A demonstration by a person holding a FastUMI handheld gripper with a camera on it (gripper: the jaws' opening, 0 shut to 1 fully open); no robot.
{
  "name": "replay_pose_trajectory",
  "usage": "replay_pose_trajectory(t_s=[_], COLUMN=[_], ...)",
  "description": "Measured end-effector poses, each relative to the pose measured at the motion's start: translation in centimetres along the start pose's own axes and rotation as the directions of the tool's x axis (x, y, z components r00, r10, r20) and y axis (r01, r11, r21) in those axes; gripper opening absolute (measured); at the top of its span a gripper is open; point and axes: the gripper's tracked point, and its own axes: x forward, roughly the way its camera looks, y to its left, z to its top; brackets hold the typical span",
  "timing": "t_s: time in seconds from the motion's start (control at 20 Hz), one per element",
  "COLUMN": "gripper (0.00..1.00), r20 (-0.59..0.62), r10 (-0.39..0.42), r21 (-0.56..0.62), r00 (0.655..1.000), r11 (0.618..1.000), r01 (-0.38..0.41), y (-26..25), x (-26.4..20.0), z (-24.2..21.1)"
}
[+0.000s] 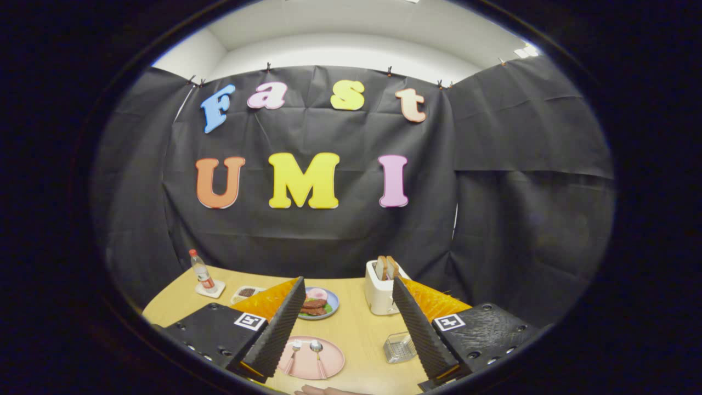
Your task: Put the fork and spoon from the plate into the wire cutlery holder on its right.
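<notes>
A pink plate point(323, 366) lies on the wooden table, below and between my fingers. On it a fork point(293, 354) lies to the left of a spoon point(317, 354), both with pink handles pointing toward me. A small wire cutlery holder point(398, 348) stands to the plate's right, just inside my right finger. My gripper point(348, 321) hangs well above the table with its fingers wide apart and nothing between them.
Beyond the pink plate sits a blue plate point(329, 307) with food. A white toaster point(379, 291) with bread stands at the back right. A small bottle point(202, 272) on a coaster and a little dish point(245, 293) are at the back left. A hand point(323, 390) shows at the table's near edge.
</notes>
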Motion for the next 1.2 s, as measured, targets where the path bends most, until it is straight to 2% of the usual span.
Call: replay_pose_trajectory(t_s=[0.2,0.4,0.55,0.65,0.9,1.05,1.2], gripper=[0.95,0.95,0.95,0.93,0.78,0.69,0.51], r20=[-0.155,-0.283,-0.389,-0.482,-0.631,-0.669,-0.698], r10=[0.055,0.131,0.166,0.169,0.181,0.168,0.188], r21=[-0.026,-0.058,-0.063,-0.082,-0.056,-0.060,-0.030], r00=[0.986,0.950,0.906,0.860,0.754,0.724,0.691], r11=[0.998,0.987,0.977,0.968,0.960,0.959,0.957], r01=[-0.060,-0.153,-0.206,-0.236,-0.276,-0.277,-0.290], y=[1.6,4.6,6.3,6.9,7.5,7.5,8.1], x=[3.6,7.1,9.0,9.7,10.8,11.6,11.7], z=[-7.1,-14.3,-20.1,-24.6,-31.7,-33.6,-34.7])
